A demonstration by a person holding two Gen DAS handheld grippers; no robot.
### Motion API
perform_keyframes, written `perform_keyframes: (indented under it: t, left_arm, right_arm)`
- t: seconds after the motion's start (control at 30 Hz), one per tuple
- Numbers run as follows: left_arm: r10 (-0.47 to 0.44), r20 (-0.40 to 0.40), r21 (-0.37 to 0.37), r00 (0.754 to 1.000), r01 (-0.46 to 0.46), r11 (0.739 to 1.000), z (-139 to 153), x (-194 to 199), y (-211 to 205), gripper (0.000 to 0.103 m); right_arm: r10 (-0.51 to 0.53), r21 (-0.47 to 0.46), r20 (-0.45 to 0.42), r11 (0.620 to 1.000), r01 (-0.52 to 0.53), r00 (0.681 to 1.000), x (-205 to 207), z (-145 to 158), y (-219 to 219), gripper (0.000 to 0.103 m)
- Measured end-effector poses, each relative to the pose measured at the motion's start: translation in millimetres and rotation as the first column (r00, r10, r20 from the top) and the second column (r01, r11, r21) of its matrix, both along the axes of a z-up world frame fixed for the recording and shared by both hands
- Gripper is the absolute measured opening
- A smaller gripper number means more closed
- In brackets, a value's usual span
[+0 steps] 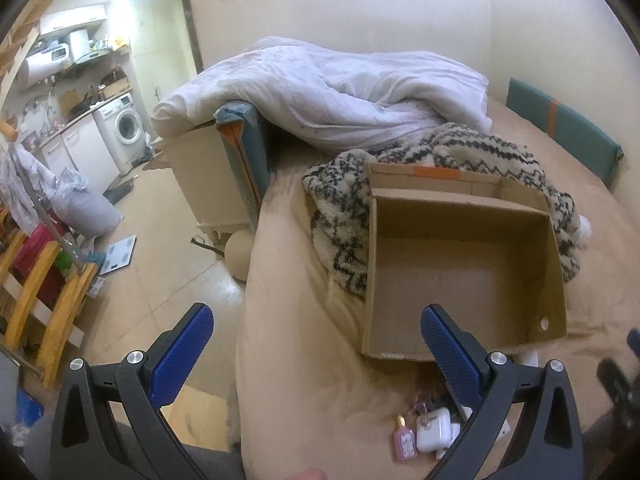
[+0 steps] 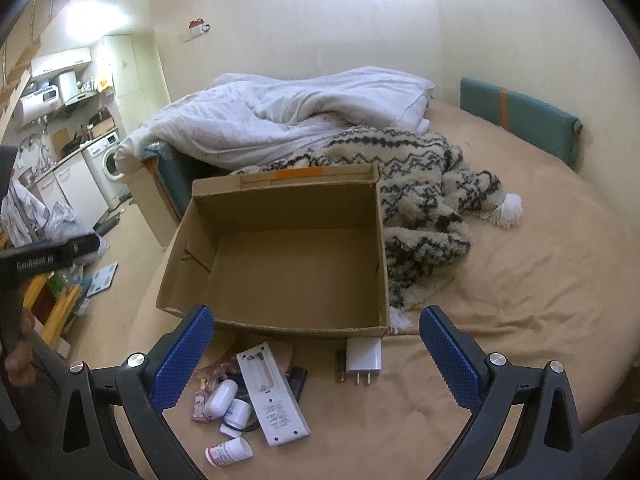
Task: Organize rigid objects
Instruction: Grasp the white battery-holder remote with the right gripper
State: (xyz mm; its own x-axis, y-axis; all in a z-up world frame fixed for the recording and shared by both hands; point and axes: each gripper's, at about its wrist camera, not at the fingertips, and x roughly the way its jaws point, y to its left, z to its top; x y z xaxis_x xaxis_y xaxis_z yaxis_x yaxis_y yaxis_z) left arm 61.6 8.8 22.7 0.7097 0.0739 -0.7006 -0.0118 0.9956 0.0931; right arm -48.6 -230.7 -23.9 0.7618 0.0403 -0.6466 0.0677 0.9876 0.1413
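Note:
An empty open cardboard box (image 2: 288, 256) (image 1: 464, 264) lies on the tan bed. In front of it lies a small pile: a white remote (image 2: 272, 396) face down, a white charger plug (image 2: 363, 358), a dark battery (image 2: 340, 366), a pink perfume bottle (image 2: 200, 404) (image 1: 404, 442), a white case (image 2: 222, 398) (image 1: 432, 428), a white jar (image 2: 237, 416) and a white pill bottle (image 2: 228, 451). My right gripper (image 2: 316, 344) is open above the pile, holding nothing. My left gripper (image 1: 316, 344) is open near the bed's left edge, with nothing held.
A patterned fuzzy blanket (image 2: 416, 188) and a white duvet (image 2: 280, 116) lie behind the box. A teal cushion (image 2: 520, 120) leans on the wall. The floor at left holds a scale (image 1: 118, 254), a wooden rack (image 1: 44, 300) and bags.

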Motion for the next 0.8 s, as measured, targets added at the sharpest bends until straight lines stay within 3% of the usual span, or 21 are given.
perform_keyframes:
  t: [0.1, 0.2, 0.33, 0.6, 0.67, 0.7, 0.73, 0.8]
  left_arm:
    - [0.019, -0.017, -0.015, 1.000, -0.020, 1.000, -4.8, 4.5, 6.1, 0.103]
    - [0.027, -0.080, -0.032, 0.996, -0.029, 0.999, -18.8, 8.0, 9.8, 0.103]
    - [0.028, -0.183, -0.039, 0.983, -0.036, 0.999, -40.2, 13.9, 11.1, 0.103]
    - [0.060, -0.301, -0.097, 0.952, -0.093, 0.991, -58.9, 19.9, 23.9, 0.103]
    - [0.062, -0.322, -0.118, 0.945, -0.105, 0.987, -60.9, 20.7, 27.6, 0.103]
    - [0.061, -0.332, -0.128, 0.941, -0.109, 0.986, -61.5, 20.4, 28.9, 0.103]
    - [0.060, -0.340, -0.135, 0.939, -0.112, 0.984, -62.3, 20.7, 30.0, 0.103]
    - [0.062, -0.350, -0.137, 0.935, -0.116, 0.984, -63.1, 21.0, 31.0, 0.103]
  right_arm:
    - [0.021, 0.046, -0.062, 0.999, -0.018, 0.998, 7.8, -8.7, -3.9, 0.103]
    - [0.047, 0.117, -0.180, 0.993, -0.027, 0.983, 22.3, -25.9, -11.4, 0.103]
    - [0.100, 0.186, -0.359, 0.982, -0.034, 0.928, 41.9, -54.9, -15.3, 0.103]
    - [0.197, 0.186, -0.515, 0.976, -0.115, 0.834, 72.7, -93.4, 3.6, 0.103]
    - [0.219, 0.148, -0.555, 0.975, -0.163, 0.802, 81.2, -105.0, 17.1, 0.094]
    - [0.224, 0.120, -0.579, 0.974, -0.190, 0.784, 84.4, -110.7, 25.2, 0.083]
    - [0.230, 0.098, -0.599, 0.972, -0.215, 0.767, 87.1, -116.0, 32.6, 0.079]
    - [0.249, 0.082, -0.618, 0.964, -0.253, 0.746, 89.9, -124.1, 46.6, 0.078]
